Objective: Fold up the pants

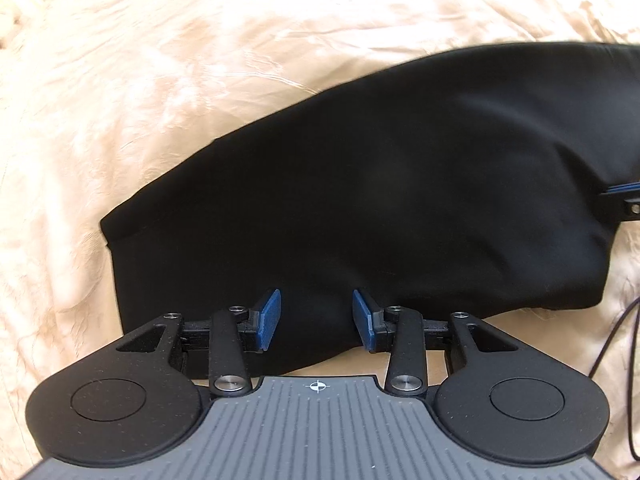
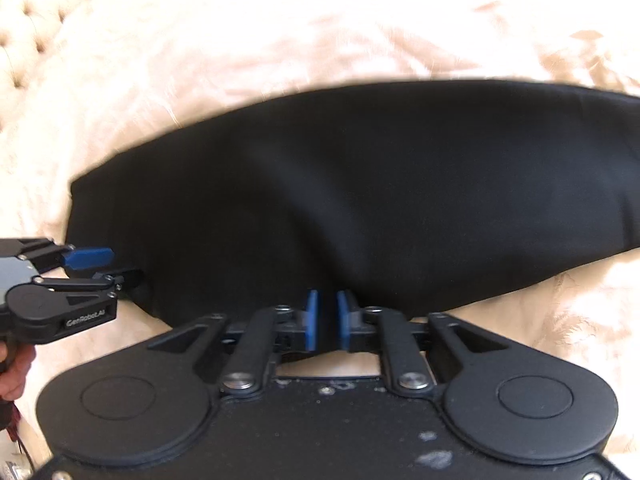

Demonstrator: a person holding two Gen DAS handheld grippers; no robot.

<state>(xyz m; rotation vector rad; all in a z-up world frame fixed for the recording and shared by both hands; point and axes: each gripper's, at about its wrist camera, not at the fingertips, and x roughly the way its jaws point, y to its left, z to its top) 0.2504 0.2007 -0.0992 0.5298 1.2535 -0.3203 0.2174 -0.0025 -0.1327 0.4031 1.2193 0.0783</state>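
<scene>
The black pants (image 1: 380, 184) lie folded in a long band on the cream bedspread; they also show in the right wrist view (image 2: 340, 192). My left gripper (image 1: 316, 318) is open, its blue pads either side of the near edge of the fabric, near the left end. My right gripper (image 2: 328, 318) has its blue pads close together with black fabric between them at the near edge. The left gripper shows in the right wrist view (image 2: 102, 268) at the pants' left end. The right gripper's tip shows at the right edge of the left wrist view (image 1: 624, 196).
The cream quilted bedspread (image 1: 200, 60) lies all around the pants. A tufted headboard (image 2: 36, 8) stands at the far left. A thin black cable (image 1: 624, 344) runs along the right side of the bed.
</scene>
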